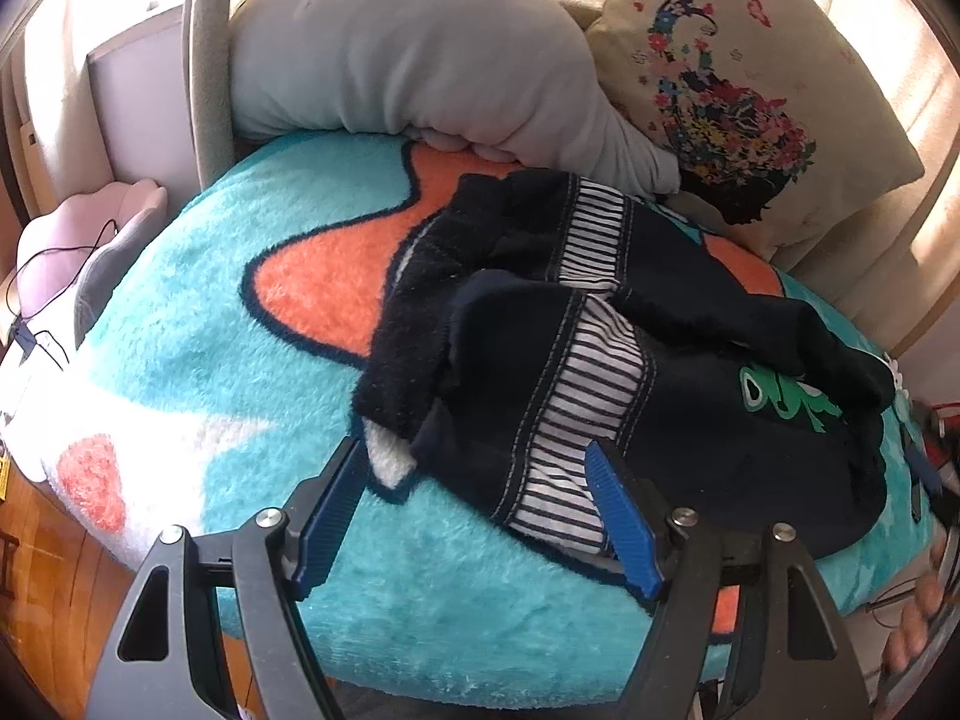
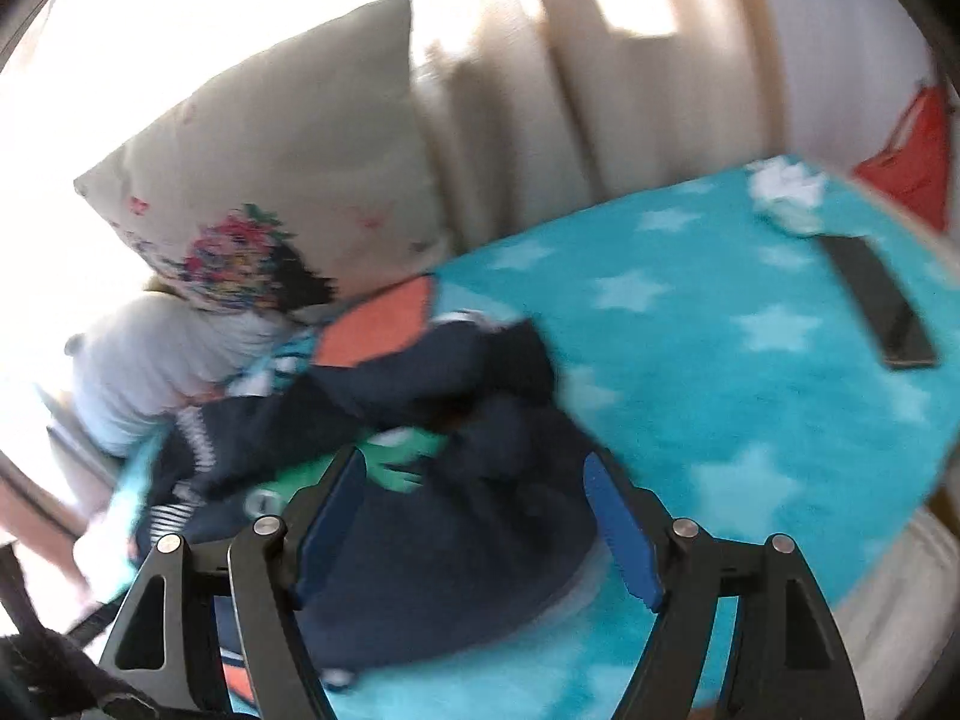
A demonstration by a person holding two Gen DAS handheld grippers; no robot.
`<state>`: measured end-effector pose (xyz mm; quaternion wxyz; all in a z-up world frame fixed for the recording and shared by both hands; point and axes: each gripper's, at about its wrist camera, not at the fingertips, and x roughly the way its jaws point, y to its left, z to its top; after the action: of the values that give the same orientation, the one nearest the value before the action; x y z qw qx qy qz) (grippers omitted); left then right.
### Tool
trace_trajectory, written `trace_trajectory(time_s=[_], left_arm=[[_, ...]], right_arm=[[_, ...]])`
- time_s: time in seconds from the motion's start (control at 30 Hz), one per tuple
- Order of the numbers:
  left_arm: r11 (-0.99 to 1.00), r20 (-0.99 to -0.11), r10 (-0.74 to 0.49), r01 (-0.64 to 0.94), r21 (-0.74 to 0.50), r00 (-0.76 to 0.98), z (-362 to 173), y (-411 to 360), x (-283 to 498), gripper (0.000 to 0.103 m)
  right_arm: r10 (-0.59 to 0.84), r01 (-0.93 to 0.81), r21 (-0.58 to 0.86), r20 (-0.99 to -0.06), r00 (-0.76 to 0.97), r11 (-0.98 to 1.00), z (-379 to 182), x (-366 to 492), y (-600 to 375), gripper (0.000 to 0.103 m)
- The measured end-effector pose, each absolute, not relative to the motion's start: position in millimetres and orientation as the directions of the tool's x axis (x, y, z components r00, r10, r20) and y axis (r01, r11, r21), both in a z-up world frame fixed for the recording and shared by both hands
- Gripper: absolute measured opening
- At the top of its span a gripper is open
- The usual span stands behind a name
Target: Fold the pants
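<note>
Crumpled navy fleece pants [image 1: 600, 330] with striped cuffs are lying mid-frame on the turquoise plush blanket [image 1: 198, 348]. Left gripper [image 1: 480, 510] and right gripper [image 2: 474, 516] are both hovering spread, pinching nothing. Grey pillow [image 1: 408, 54] and floral beige cushion [image 1: 750, 90] are crowding the upper frame; a black flat remote [image 2: 876, 300] is lying right.

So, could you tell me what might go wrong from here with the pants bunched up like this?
1. The pants lie crumpled, legs overlapping, so the open left tongs at the striped cuff may pinch two layers at once.
2. The fluffy blanket beneath could get caught along with the fabric.
3. The right wrist view is blurred; the open right tongs might close off target.
</note>
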<state>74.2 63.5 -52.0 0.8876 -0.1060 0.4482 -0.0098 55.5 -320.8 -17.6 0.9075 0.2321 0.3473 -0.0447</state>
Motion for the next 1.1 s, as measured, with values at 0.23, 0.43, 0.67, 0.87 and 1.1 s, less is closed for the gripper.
trace_trajectory(time_s=[0.23, 0.43, 0.67, 0.87, 1.1], left_arm=[[0.977, -0.793, -0.119, -0.071, -0.201, 0.598, -48.6, 61.9, 84.8, 0.074], [0.973, -0.803, -0.129, -0.084, -0.217, 0.582, -51.3, 60.8, 93.9, 0.074], [0.978, -0.777, -0.171, 0.009, -0.209, 0.606, -36.5, 37.0, 93.1, 0.081], [0.955, -0.777, -0.254, 0.021, -0.296, 0.576, -35.0, 35.7, 97.0, 0.081], [0.915, -0.764, -0.368, 0.059, -0.4, 0.53, -22.0, 15.1, 116.1, 0.081]], right_arm=[[0.138, 0.31, 0.421, -0.753, 0.644, 0.852, -42.3, 136.6, -343.6, 0.049], [0.131, 0.235, 0.39, -0.713, 0.689, 0.89, -24.0, 128.6, -332.3, 0.014], [0.15, 0.162, 0.387, -0.66, 0.736, 0.908, -5.7, 117.8, -323.6, 0.012], [0.146, 0.112, 0.391, -0.571, 0.808, 0.914, 15.7, 84.6, -324.5, 0.012], [0.204, 0.08, 0.433, -0.57, 0.796, 0.898, -15.9, 37.7, -324.4, 0.012]])
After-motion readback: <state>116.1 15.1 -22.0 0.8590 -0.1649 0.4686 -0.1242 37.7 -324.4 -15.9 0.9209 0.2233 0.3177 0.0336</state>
